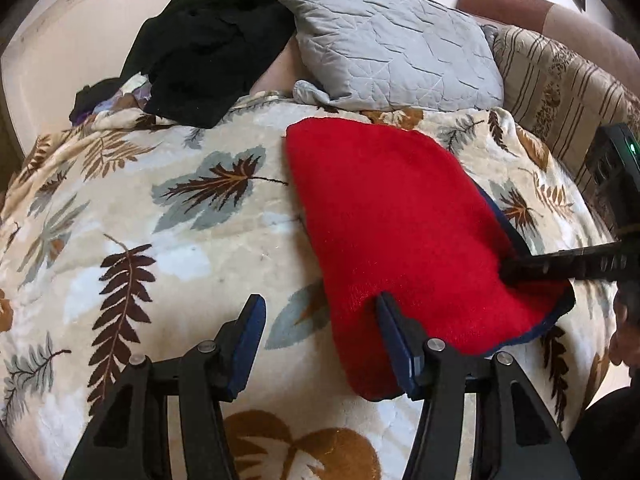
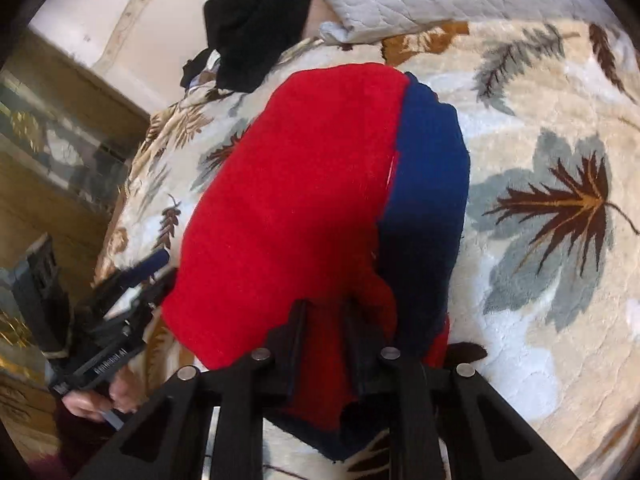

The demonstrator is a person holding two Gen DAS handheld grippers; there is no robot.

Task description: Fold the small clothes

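A small red knitted garment [image 1: 400,232] with a navy blue part lies folded on the leaf-patterned blanket [image 1: 160,220]. My left gripper [image 1: 320,344] is open at its near left edge; its right finger [image 1: 394,332] touches the red cloth. My right gripper [image 2: 326,344] is shut on the garment's near edge, red cloth bunched between its jaws. The red garment [image 2: 300,200] fills the right wrist view, with the navy part [image 2: 428,168] showing along its right side. The right gripper's finger [image 1: 560,266] shows in the left wrist view, lying on the garment's right corner.
A grey quilted pillow [image 1: 388,44] and a black garment [image 1: 208,52] lie at the far end of the bed. A striped cushion [image 1: 560,88] sits at the far right. The left gripper [image 2: 132,280] shows left in the right wrist view, beside the bed edge.
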